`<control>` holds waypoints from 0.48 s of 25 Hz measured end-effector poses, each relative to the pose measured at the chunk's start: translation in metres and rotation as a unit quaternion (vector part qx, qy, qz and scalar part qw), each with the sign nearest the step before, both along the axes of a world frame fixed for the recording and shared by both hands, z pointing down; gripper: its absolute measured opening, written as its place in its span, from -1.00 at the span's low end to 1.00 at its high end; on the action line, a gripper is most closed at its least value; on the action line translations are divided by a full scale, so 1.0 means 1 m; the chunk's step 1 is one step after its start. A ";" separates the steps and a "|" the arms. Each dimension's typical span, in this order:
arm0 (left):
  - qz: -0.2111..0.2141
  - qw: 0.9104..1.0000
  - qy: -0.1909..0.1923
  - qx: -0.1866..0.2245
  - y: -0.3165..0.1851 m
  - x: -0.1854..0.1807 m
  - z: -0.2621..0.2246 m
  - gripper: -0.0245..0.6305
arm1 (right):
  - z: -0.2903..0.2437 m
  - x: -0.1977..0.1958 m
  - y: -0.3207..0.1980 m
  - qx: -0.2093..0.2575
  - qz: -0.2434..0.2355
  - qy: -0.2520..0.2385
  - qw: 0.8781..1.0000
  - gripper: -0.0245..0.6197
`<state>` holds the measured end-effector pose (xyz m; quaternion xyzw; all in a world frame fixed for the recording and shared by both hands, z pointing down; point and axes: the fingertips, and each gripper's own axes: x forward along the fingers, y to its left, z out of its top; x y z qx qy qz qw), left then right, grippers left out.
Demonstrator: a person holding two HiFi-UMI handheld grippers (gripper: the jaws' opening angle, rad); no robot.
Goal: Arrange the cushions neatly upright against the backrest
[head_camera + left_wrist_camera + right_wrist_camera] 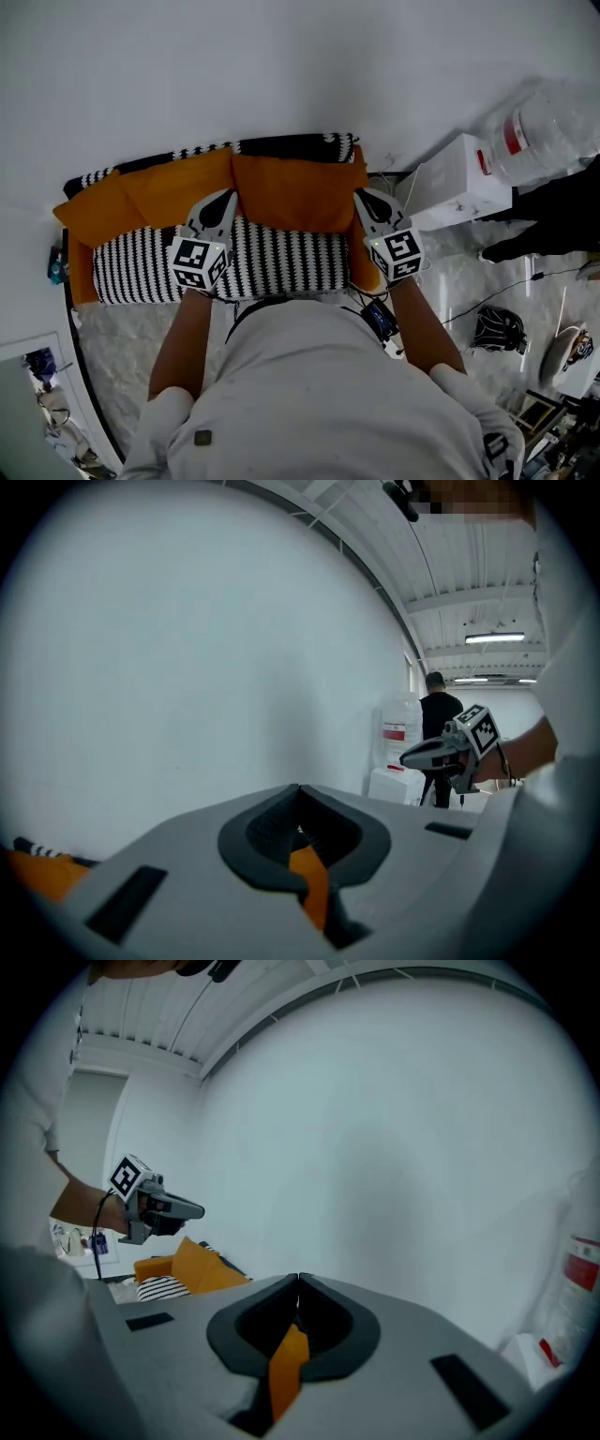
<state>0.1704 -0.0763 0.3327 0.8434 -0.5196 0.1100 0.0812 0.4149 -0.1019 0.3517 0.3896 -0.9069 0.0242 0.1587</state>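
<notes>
Two orange cushions lean on the black-and-white sofa backrest [291, 143]. I hold the right-hand cushion [295, 192] by its two sides. My left gripper [228, 195] is shut on its left edge and my right gripper [361, 195] is shut on its right edge. A strip of orange fabric [309, 878] shows pinched between the closed jaws of the left gripper [300, 832], and the same orange fabric [284, 1368] sits in the right gripper [298, 1302]. The other orange cushion [141, 202] rests at the left, partly overlapped. Each gripper view shows the opposite gripper [412, 757] [192, 1210].
The striped seat [281, 262] lies below the cushions. A white wall stands right behind the sofa. To the right are a white box [459, 183], a large water bottle [544, 131], a person in black [553, 211], cables and a dark object [495, 328] on the floor.
</notes>
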 end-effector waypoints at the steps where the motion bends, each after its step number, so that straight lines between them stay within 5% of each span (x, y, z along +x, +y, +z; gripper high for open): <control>1: -0.005 1.000 0.001 -0.001 0.010 0.006 0.001 -0.90 | 0.000 0.005 0.009 -0.001 -0.005 -0.002 1.000 -0.84; 12: -0.036 0.999 -0.009 -0.017 0.121 0.052 0.012 -0.90 | 0.018 0.030 0.095 -0.016 -0.057 -0.017 0.998 -0.84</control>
